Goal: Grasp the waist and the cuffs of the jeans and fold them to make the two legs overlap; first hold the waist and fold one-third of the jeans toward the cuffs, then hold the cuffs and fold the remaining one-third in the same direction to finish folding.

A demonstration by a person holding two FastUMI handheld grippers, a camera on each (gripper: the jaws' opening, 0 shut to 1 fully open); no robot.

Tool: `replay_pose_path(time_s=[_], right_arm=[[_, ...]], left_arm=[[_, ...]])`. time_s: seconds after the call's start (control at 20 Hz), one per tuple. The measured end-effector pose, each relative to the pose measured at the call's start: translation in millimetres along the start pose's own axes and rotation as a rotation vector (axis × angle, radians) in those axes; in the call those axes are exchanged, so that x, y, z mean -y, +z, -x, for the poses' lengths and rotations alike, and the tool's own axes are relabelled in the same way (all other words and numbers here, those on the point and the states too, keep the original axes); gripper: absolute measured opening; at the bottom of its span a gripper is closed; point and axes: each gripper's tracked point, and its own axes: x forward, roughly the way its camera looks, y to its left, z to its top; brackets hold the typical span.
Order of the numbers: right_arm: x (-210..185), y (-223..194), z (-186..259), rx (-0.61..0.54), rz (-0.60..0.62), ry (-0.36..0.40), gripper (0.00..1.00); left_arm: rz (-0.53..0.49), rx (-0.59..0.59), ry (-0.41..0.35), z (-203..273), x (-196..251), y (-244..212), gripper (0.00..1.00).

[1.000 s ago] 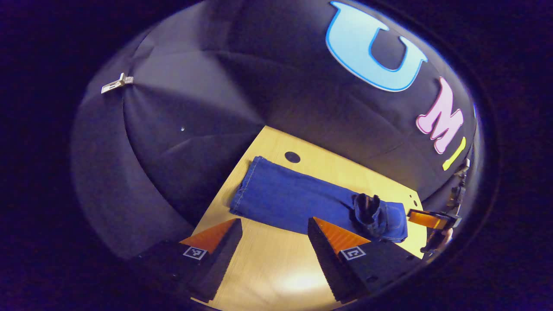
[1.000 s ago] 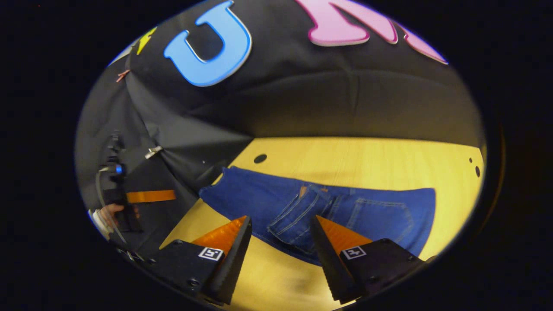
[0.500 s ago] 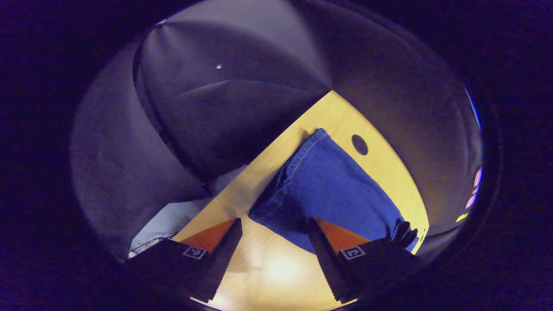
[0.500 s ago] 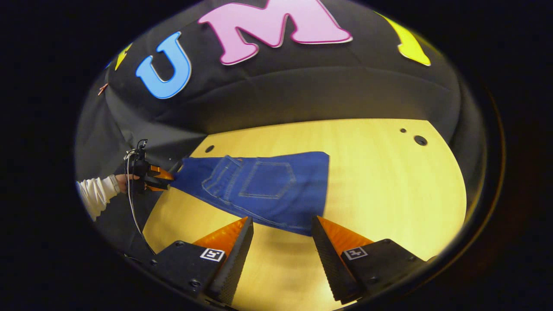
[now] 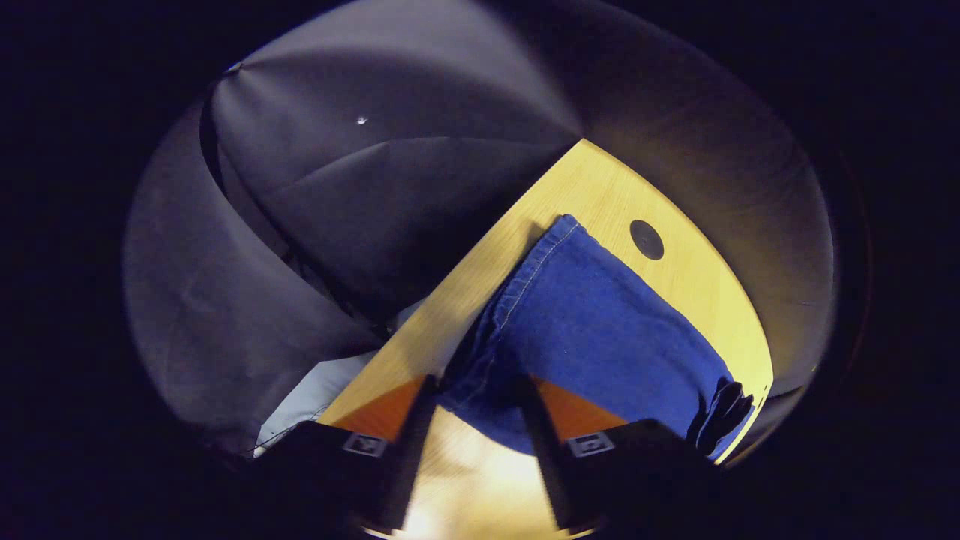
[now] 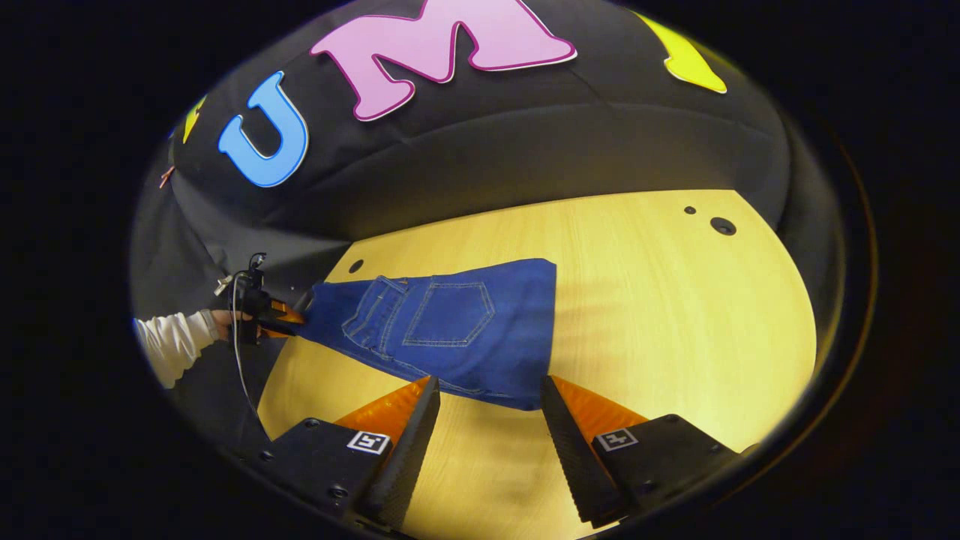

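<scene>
Left gripper (image 5: 471,390) has its fingers spread either side of the hemmed cuff corner of the jeans (image 5: 592,330), not yet pinching; right gripper (image 6: 487,394) hangs open just short of the folded edge. On the table (image 6: 675,300) the jeans lie as a flat band, pocket side up (legs seemingly stacked). Denim looks heavy, limp and grippy, so I'd bite the doubled hem through both layers, or one will sag.

1. A light wooden table (image 6: 660,300) carries the things (round holes sit near its far corners).
2. Folded blue jeans (image 6: 450,322) lie flat on it, reaching toward the left edge, cuffs (image 5: 525,292) by a corner hole (image 5: 646,239).
</scene>
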Motion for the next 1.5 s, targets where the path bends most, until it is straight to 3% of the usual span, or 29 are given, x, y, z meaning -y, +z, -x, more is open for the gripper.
replay_pose_path(time_s=[0.1,0.3,0.4,0.6,0.8,0.85,0.9,1.0,1.1,1.25,1.35,1.5], right_arm=[[-3.4,-3.8,-3.9,-0.013,0.023,0.005,0.83],[-12.3,0.8,-1.9,-0.008,0.013,0.022,0.83],[-17.5,8.4,0.6,0.016,0.006,0.026,0.83],[-26.8,21.4,10.3,0.055,0.000,0.034,0.83],[-31.8,30.6,25.0,0.092,0.004,0.033,0.83],[-30.6,32.1,28.7,0.102,0.004,0.030,0.96],[-29.1,32.9,32.8,0.110,0.001,0.027,0.83],[-26.2,34.6,41.8,0.122,0.000,0.015,0.83],[-21.6,36.1,51.2,0.140,-0.003,0.007,0.84],[-7.4,36.3,59.9,0.174,-0.013,-0.030,0.83],[-6.2,30.3,61.7,0.186,-0.075,-0.024,0.83],[6.3,27.4,67.6,0.211,-0.102,-0.043,0.83]], left_arm=[[0.048,0.020,-0.020,0.5,6.6,0.3,0.24],[0.083,0.060,-0.093,19.4,20.4,11.1,0.07],[0.037,0.118,-0.188,47.3,47.2,24.1,0.07],[-0.072,0.216,-0.306,114.5,113.8,37.7,0.06],[-0.250,0.328,-0.431,197.3,205.6,23.9,0.06],[-0.317,0.357,-0.455,212.2,229.7,12.5,0.06],[-0.376,0.386,-0.473,228.6,252.3,3.4,0.06],[-0.479,0.408,-0.546,248.0,309.6,-23.4,0.06],[-0.584,0.391,-0.597,243.2,368.1,-76.0,0.06],[-0.672,0.290,-0.661,197.7,426.2,-163.3,0.07],[-0.798,0.247,-0.585,142.4,431.9,-205.7,0.06],[-0.890,0.119,-0.441,69.3,432.1,-242.4,0.07]])
